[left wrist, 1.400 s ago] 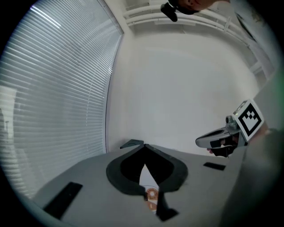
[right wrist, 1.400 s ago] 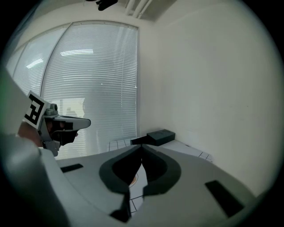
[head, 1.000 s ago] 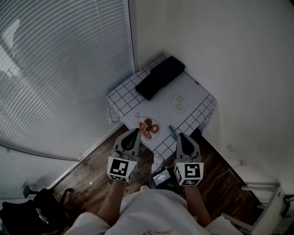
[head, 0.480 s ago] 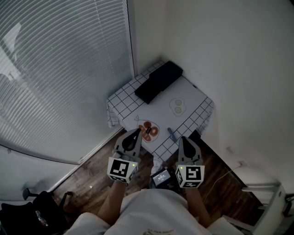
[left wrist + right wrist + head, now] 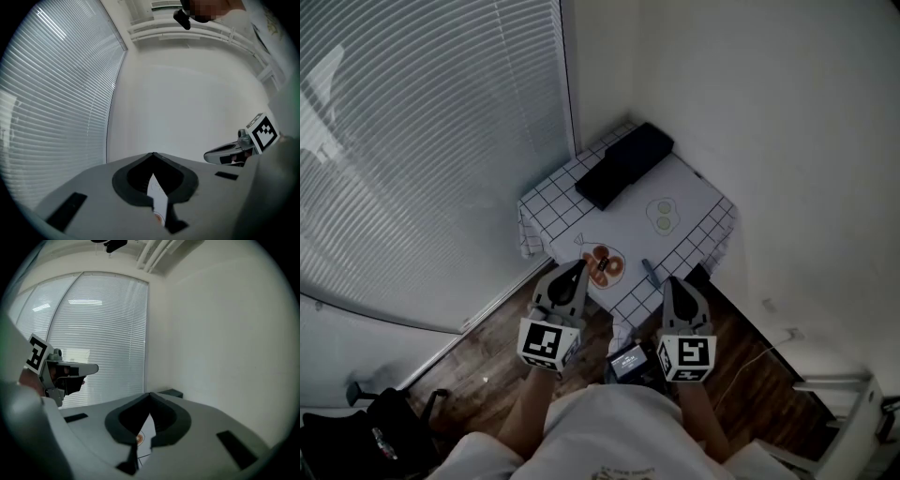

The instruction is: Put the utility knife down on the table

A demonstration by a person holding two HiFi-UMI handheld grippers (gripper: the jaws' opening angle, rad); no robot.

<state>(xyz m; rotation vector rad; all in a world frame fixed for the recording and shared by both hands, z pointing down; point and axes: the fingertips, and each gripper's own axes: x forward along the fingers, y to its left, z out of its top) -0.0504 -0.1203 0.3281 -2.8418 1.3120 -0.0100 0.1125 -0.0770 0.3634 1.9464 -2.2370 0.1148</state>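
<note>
The utility knife point(image 5: 649, 273), a small dark blue-grey bar, lies on the white sheet near the front edge of the small table point(image 5: 546, 202). My right gripper point(image 5: 667, 279) hovers just right of it with its jaws shut and nothing between them. My left gripper point(image 5: 578, 267) is level with it on the left, over the table's front edge, also shut and empty. In the left gripper view the jaws point(image 5: 152, 153) meet at their tips. The right gripper view shows the same closed tips point(image 5: 150, 393).
A long black box point(image 5: 623, 165) lies at the table's far side against the wall. On the sheet are a printed red-orange round point(image 5: 602, 264) and two green slices point(image 5: 661, 216). Window blinds point(image 5: 422, 141) stand left, and a black bag point(image 5: 384, 436) sits on the wood floor.
</note>
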